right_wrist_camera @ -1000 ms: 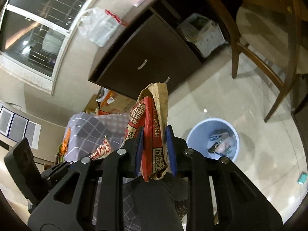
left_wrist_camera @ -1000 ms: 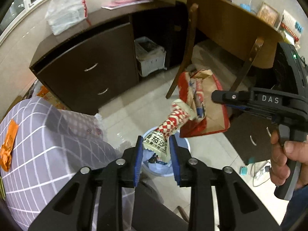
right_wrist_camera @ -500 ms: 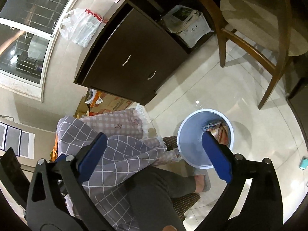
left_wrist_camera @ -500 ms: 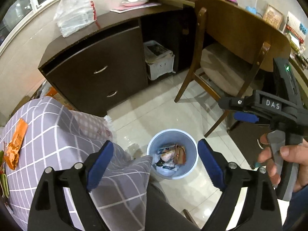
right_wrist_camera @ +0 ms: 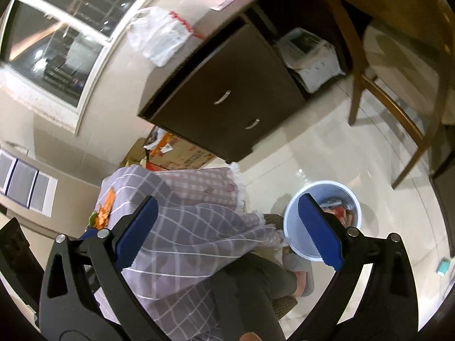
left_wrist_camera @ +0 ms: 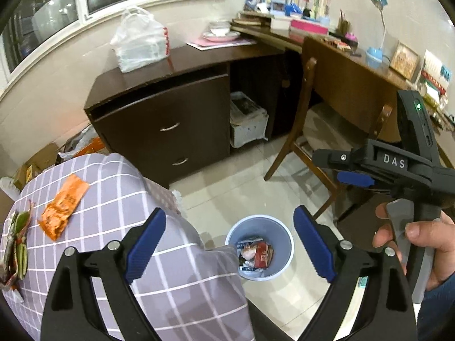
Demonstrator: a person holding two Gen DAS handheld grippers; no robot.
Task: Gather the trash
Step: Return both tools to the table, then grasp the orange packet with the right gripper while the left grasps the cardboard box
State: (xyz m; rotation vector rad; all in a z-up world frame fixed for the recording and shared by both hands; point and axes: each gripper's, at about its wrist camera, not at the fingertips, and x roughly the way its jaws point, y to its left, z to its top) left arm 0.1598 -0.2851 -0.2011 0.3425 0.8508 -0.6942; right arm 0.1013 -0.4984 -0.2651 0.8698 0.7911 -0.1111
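Note:
A light blue trash bin (left_wrist_camera: 284, 258) stands on the tiled floor with several wrappers inside; it also shows in the right wrist view (right_wrist_camera: 293, 221). My left gripper (left_wrist_camera: 229, 245) is open and empty above the table's edge and the bin. My right gripper (right_wrist_camera: 227, 231) is open and empty; its body shows at the right of the left wrist view (left_wrist_camera: 358, 167). An orange wrapper (left_wrist_camera: 64, 206) and a green and red wrapper (left_wrist_camera: 15, 244) lie on the checked tablecloth (left_wrist_camera: 119, 199) at the left.
A dark cabinet with drawers (left_wrist_camera: 167, 119) stands behind, a white plastic bag (left_wrist_camera: 139, 45) on top. A wooden chair (left_wrist_camera: 335, 108) is at a cluttered desk on the right. Cardboard boxes (right_wrist_camera: 176, 156) sit by the cabinet. My leg and foot (right_wrist_camera: 298, 278) are beside the bin.
Both grippers have opened and dropped their trash, the checked wrapper and the red and brown paper bag, into the bin. Both have since lifted back over the table.

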